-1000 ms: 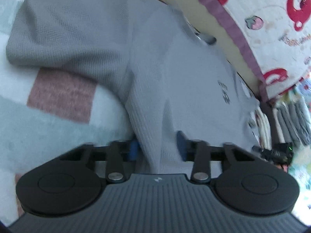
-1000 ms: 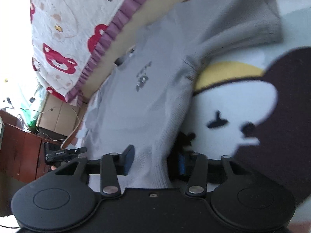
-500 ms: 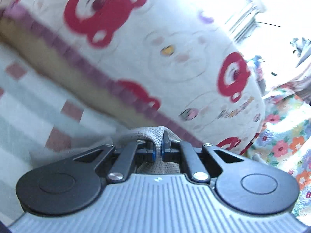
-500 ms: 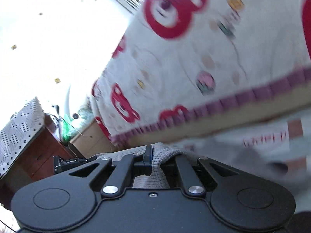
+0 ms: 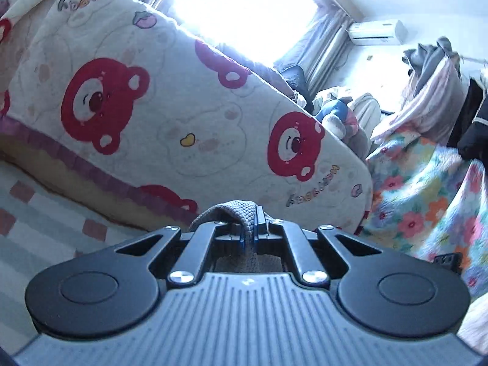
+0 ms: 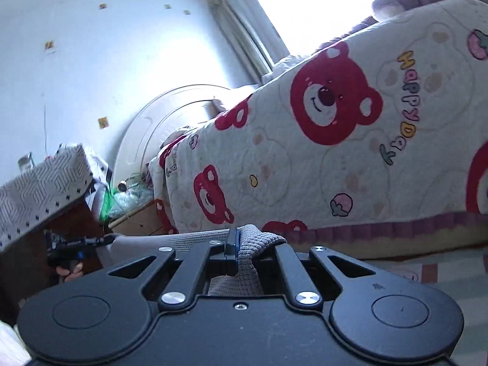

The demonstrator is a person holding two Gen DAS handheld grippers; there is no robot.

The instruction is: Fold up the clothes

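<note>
A grey waffle-knit shirt (image 5: 236, 210) is pinched in my left gripper (image 5: 250, 228), which is shut on a fold of its edge. Only that bunched fold shows in the left wrist view; the remainder hangs hidden below. My right gripper (image 6: 244, 244) is shut on another fold of the same grey shirt (image 6: 256, 238), and a stretched band of the shirt runs off to the left. Both grippers are lifted and tilted up toward the room.
A bed with a white quilt printed with red bears (image 5: 183, 116) rises just ahead, also in the right wrist view (image 6: 350, 140). A striped floor mat (image 5: 36, 231) lies at left. A floral cloth (image 5: 427, 201) hangs right. A dark wooden cabinet (image 6: 33, 244) stands left.
Both grippers closed on the shirt's edge lying on the mat, then lifted it and tilted upward, so the views swung from the flat shirt to the bed and window.
</note>
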